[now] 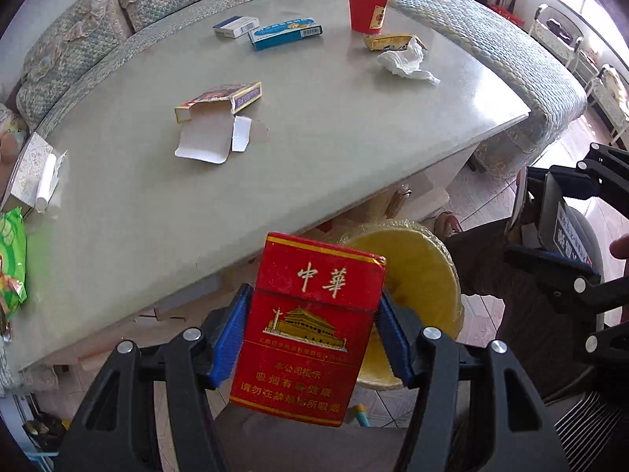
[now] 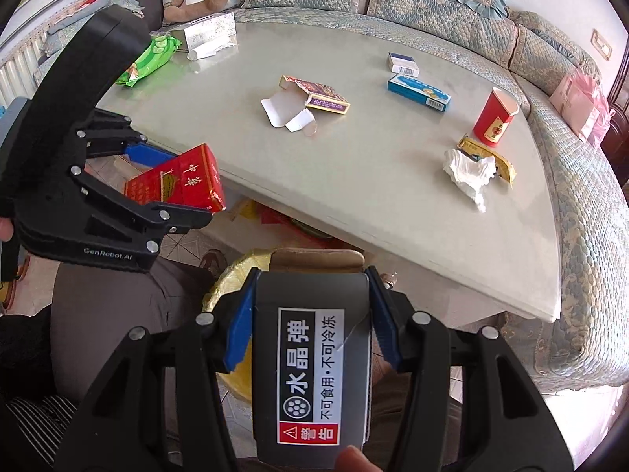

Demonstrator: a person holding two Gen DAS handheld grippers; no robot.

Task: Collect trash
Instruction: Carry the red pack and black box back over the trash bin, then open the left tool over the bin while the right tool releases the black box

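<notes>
Beside table (image 1: 314, 149), left tool (image 1: 314, 338) clamped on red 中華 pack (image 1: 310, 326), right tool (image 2: 310, 326) clamped on grey 水晶弹 box (image 2: 310, 354)

Red pack (image 1: 310, 326), grey box (image 2: 312, 358)

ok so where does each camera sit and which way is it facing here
Left wrist: on the left gripper, aimed down past its red cigarette pack at the table and yellow bin; a trousered leg shows.
Right wrist: on the right gripper, aimed down over its grey box; a fingertip and leg show.
Shared: table, torn box, red cup, each other's gripper.
</notes>
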